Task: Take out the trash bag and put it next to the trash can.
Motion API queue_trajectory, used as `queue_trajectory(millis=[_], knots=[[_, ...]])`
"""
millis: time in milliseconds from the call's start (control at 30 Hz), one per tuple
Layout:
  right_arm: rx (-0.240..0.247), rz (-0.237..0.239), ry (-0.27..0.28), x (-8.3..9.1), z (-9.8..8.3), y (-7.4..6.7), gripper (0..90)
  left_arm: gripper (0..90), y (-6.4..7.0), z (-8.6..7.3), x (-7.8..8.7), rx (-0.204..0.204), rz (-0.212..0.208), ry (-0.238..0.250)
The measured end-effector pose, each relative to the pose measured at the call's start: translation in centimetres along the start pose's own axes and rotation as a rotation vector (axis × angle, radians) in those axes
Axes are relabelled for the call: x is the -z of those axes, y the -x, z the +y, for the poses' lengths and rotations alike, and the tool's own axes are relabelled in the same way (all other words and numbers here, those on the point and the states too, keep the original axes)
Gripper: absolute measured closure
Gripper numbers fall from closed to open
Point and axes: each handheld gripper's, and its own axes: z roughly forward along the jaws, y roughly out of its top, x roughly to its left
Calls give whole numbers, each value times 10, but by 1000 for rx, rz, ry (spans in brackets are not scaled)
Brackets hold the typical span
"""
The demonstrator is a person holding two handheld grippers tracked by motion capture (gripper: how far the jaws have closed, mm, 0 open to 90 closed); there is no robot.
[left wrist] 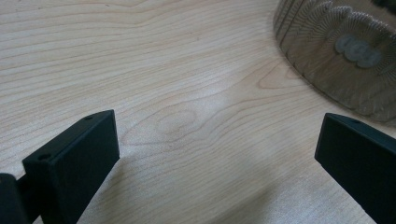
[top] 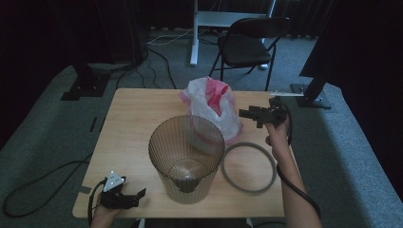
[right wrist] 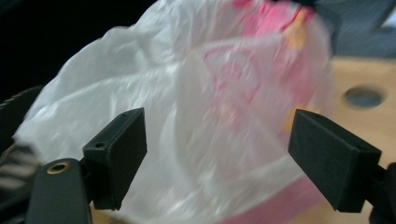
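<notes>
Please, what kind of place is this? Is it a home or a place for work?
Probably a work or recording room, not a home: a small wooden table stands on grey carpet, with a folding chair, floor cables and black equipment stands around it.

A ribbed, see-through brown bin (top: 186, 159) stands upright at the centre of the light wooden table (top: 133, 118). A grey ring (top: 248, 167) lies flat just right of it. In the upper middle of the frame a black folding chair (top: 249, 45) stands on grey carpet (top: 43, 123), beside a white desk leg (top: 194, 33).
</notes>
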Motion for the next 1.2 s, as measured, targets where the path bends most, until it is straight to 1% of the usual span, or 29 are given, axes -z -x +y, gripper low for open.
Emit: queue_trajectory(millis=[33, 100, 200, 267, 400, 467, 533, 667, 800, 833, 900, 967, 1033, 1100, 1200], knots=[[-7, 8, 9, 2, -4, 1, 188, 0, 0, 0, 0, 0, 0, 0], [2, -18, 22, 6, -8, 1, 187, 0, 0, 0, 0, 2, -1, 0], [-1, -27, 39, 12, -14, 2, 187, 0, 0, 0, 0, 1, -2, 0], [2, -41, 48, 17, -18, 2, 186, 0, 0, 0, 0, 2, -1, 1], [-7, -44, 65, 25, -27, 4, 186, 0, 0, 0, 0, 4, -2, 1], [-15, -44, 64, 28, -32, 5, 186, 0, 0, 0, 0, 2, -1, 1], [-29, -44, 78, 32, -39, 7, 186, 0, 0, 0, 1, 1, -2, -1], [-40, -73, 77, 39, -50, 11, 174, 0, -1, 0, 1, 7, -7, 3], [-60, -69, 87, 47, -59, 15, 174, 0, 0, 0, 1, 8, -7, 3], [-60, -68, 84, 49, -62, 15, 174, 0, -1, 0, 1, 8, -7, 3], [-58, -87, 78, 52, -69, 15, 174, 0, -1, 0, 1, 9, -8, 4], [-54, -87, 66, 53, -75, 14, 174, 0, -1, 0, 1, 9, -8, 4], [-41, -91, 50, 55, -83, 13, 174, 0, -1, 0, 1, 9, -9, 4], [-29, -92, 47, 57, -89, 12, 174, 0, 0, 0, 1, 9, -9, 4], [-7, -109, 28, 58, -97, 9, 174, 0, -1, 0, 2, 14, -12, 11]])
